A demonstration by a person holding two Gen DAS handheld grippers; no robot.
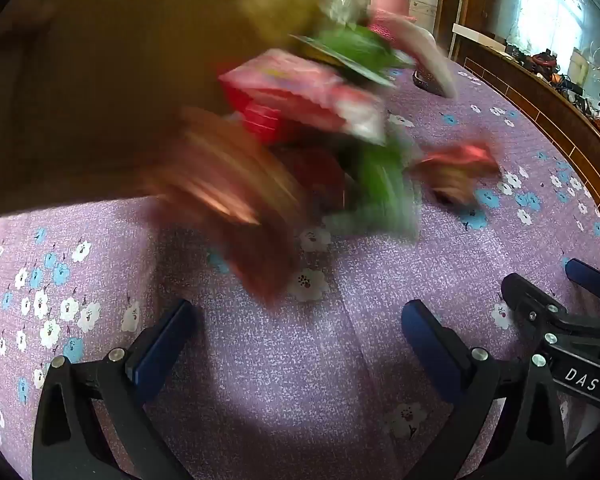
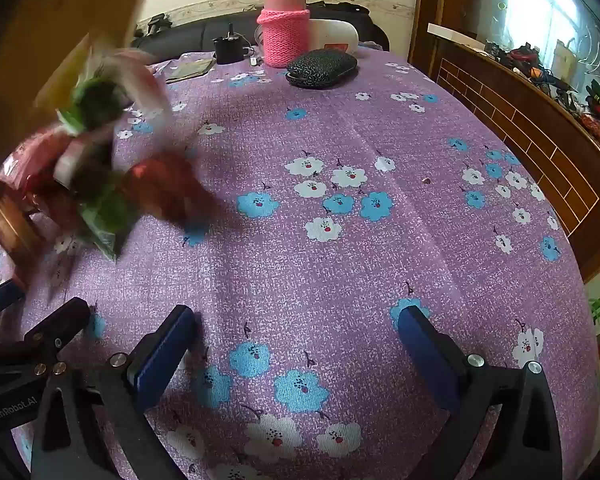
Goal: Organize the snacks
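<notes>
Purple floral cloth covers the table (image 2: 340, 240), and a blurred heap of snack packets (image 1: 300, 128) in red, green and pink sits ahead of my left tool (image 1: 300, 344), just past its fingertips and up-frame. In the right wrist view the same heap lies far to the left of my right tool (image 2: 296, 352), so I judge the left hand the nearer one. Both tools stand with jaws wide apart and nothing between them; only bare cloth shows between the blue pads (image 1: 164, 344). Blur hides each packet's outline, so I cannot tell any long axis. A brown mass, perhaps a box or bag, looms over the heap at upper left; unclear. At the table's far end stand a pink knit-sleeved flask (image 2: 284, 20) and a dark speckled pouch (image 2: 322, 68). A wooden sideboard (image 2: 540, 128) runs along the right.
</notes>
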